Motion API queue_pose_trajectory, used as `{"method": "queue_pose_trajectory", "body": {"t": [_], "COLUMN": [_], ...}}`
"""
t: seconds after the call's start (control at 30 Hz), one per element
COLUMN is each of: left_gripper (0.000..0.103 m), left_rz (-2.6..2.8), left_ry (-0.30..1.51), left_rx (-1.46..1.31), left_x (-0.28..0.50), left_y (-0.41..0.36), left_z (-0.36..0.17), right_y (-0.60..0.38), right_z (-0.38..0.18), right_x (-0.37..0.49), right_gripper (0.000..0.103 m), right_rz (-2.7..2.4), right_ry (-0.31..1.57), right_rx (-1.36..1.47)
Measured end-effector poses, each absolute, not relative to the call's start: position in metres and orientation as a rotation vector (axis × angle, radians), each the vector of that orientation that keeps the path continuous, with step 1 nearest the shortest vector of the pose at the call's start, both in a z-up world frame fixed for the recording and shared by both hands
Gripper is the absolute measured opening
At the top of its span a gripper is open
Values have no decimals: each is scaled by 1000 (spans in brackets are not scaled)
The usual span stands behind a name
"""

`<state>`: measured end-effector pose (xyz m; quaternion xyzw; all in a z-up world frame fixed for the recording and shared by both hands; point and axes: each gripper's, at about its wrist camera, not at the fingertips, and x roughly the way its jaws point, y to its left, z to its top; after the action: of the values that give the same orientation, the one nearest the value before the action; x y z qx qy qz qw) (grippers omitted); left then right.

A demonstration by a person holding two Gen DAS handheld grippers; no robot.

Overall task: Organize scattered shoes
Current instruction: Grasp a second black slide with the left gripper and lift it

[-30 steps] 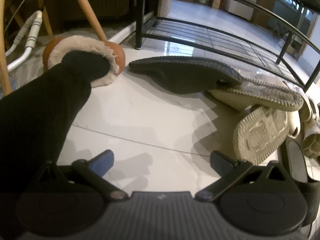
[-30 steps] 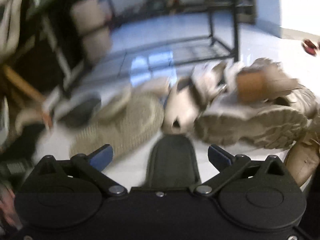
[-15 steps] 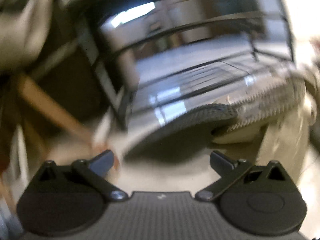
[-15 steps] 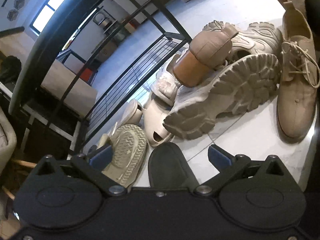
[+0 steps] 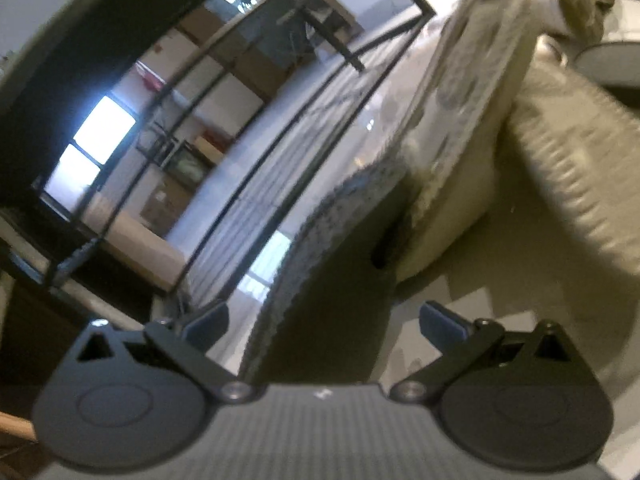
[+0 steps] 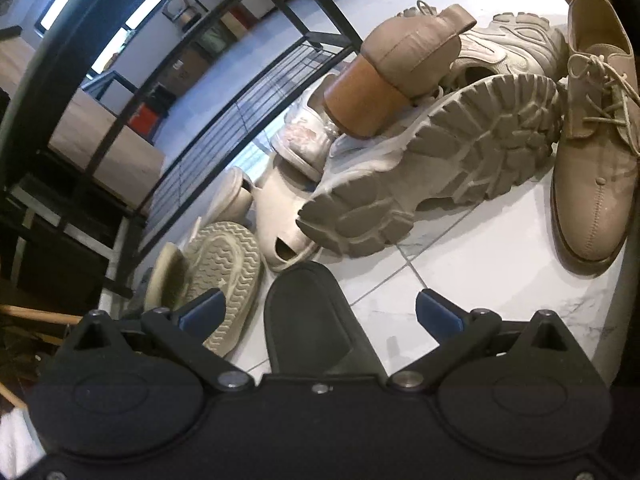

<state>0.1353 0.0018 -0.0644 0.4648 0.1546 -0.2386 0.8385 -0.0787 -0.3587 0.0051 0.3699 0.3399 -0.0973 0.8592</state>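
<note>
While both pairs of jaws stand spread wide with nothing pinched between them, each frames a dark shoe. Low in the left wrist view, the left gripper (image 5: 324, 322) has its blue-tipped fingers (image 5: 206, 322) on either side of a dark grey slipper with a stippled sole edge (image 5: 340, 264), which rises on its side from the bottom centre toward the middle of the frame; whether a finger touches it cannot be told through the blur. To its right lies a pale cream shoe (image 5: 452, 216) and, at the right edge, a ribbed off-white sole (image 5: 576, 168). A black metal shoe rack (image 5: 248, 184) fills the upper left.

At the bottom of the right wrist view, the right gripper (image 6: 320, 312) is likewise released, and a black rubber slide sandal (image 6: 316, 320) lies on the white marble-tiled floor (image 6: 460, 268) between its fingers — apart from both tips. Left of it sits an upturned beige sneaker sole with a wavy tread (image 6: 224, 276). Above, at centre, a chunky grey lugged sole (image 6: 436, 176) leans in the heap, with a tan block-heeled shoe (image 6: 384, 76) resting on top. A beige lace-up leather shoe (image 6: 596, 152) stands along the right edge — upright on the tiles.
</note>
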Motion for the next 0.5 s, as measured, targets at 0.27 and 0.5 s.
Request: {"method": "queue_pose_trajectory", "body": {"t": [0.27, 0.5], "left_gripper": [75, 73], "left_rz": [-461, -499], "left_ry": [453, 460], "left_rx": [927, 745], "left_x": [168, 138], "left_y": [-4, 20], "left_z": [-81, -37], "right_y": [-353, -354], "right_z": [-3, -4], "right_x": [-67, -67], "right_gripper": [103, 103], "right_rz": [-202, -164], "right_ry": [773, 769], "right_rx": [752, 779]}}
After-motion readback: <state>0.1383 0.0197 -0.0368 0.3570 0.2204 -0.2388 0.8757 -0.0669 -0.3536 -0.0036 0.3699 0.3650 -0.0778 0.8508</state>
